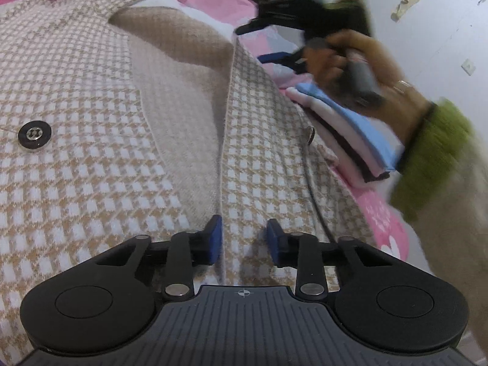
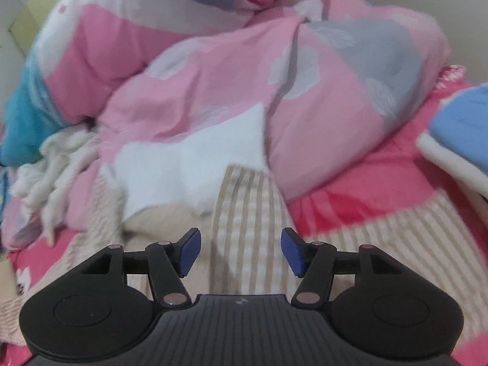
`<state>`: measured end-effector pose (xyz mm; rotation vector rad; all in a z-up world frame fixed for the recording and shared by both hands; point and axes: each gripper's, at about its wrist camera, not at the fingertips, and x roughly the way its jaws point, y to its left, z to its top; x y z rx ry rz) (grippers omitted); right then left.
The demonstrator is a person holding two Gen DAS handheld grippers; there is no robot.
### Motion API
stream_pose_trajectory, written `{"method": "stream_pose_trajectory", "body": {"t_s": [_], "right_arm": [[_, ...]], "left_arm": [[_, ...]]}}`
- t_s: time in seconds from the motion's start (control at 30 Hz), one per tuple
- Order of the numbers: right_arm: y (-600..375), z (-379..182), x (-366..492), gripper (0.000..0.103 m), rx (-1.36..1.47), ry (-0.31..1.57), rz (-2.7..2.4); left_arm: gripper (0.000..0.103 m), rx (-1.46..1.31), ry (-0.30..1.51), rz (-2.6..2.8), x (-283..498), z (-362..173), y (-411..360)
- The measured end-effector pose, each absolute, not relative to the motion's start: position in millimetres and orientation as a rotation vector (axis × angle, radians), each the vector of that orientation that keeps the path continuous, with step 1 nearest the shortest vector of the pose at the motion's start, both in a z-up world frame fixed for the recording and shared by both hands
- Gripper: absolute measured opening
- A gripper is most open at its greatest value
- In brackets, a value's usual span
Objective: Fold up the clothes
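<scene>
Left wrist alone shows coat (image 1: 91, 97) button (image 1: 34, 134) and folded stack (image 1: 360, 140)

Beige-and-white checked coat (image 1: 76, 97) lies spread open on the bed, plain beige lining exposed, dark button (image 1: 34, 134) on its front panel. Folded clothes stack (image 1: 350, 140) beside it.

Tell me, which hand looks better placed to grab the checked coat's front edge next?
Probably the left. Its tongs sit right over the checked coat, straddling its front edge. The right tongs hover open farther up, facing the pink quilt.
</scene>
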<state>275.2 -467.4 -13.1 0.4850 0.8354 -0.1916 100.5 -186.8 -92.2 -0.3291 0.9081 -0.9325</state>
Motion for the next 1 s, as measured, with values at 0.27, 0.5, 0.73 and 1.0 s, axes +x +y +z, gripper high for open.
{"method": "stream_pose_trajectory", "body": {"t_s": [0.27, 0.5, 0.73, 1.0], "right_arm": [[-506, -49, 320, 0.058, 0.679, 0.866, -0.179], [-511, -27, 294, 0.017, 0.689, 0.758, -0.074], [-481, 38, 246, 0.017, 0.594, 0.6, 0.055], [-411, 61, 248, 0.017, 0.513, 0.615, 0.222]], "left_arm": [[0.021, -0.365, 0.91, -0.955, 100, -98, -184], [0.008, -0.461, 0.945, -0.997, 105, -100, -175], [0.006, -0.562, 0.928, -1.117, 102, -86, -164], [0.006, -0.667, 0.939, -1.172, 153, -74, -171]]}}
